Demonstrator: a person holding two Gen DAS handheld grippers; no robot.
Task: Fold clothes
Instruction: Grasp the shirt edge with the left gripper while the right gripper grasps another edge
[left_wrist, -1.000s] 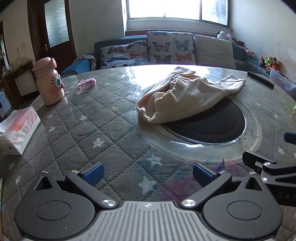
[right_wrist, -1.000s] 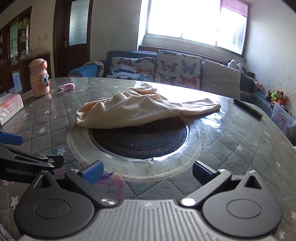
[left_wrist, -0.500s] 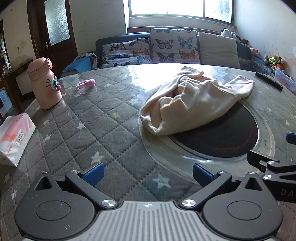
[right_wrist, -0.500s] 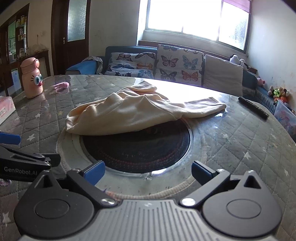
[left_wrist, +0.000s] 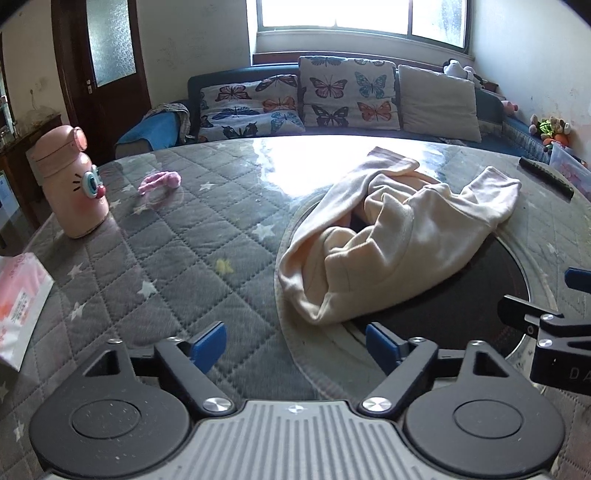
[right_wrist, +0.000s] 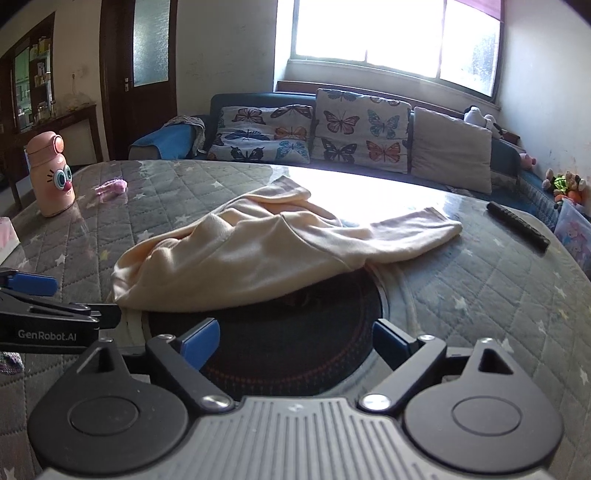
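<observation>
A crumpled cream-coloured fleece garment (left_wrist: 395, 243) lies on the round worktop (left_wrist: 177, 258), which is covered with a grey quilted cloth with stars under a glossy sheet. The garment rests partly over the dark round plate (right_wrist: 280, 350) set in the middle of the worktop, and one sleeve (right_wrist: 417, 232) stretches out to the right.

The left gripper (left_wrist: 295, 343) hovers low above the worktop, just before the near edge of the garment; its jaws stand wide apart and hold nothing. The right gripper (right_wrist: 295, 341) is over the near part of the dark plate, its jaws also wide apart and empty, not touching the garment.

A pink cartoon-face bottle (left_wrist: 72, 184), a small pink fluffy band (left_wrist: 160, 182) and a tissue pack (left_wrist: 18, 299) are at the left. A black remote control (right_wrist: 517, 225) lies at the right.
</observation>
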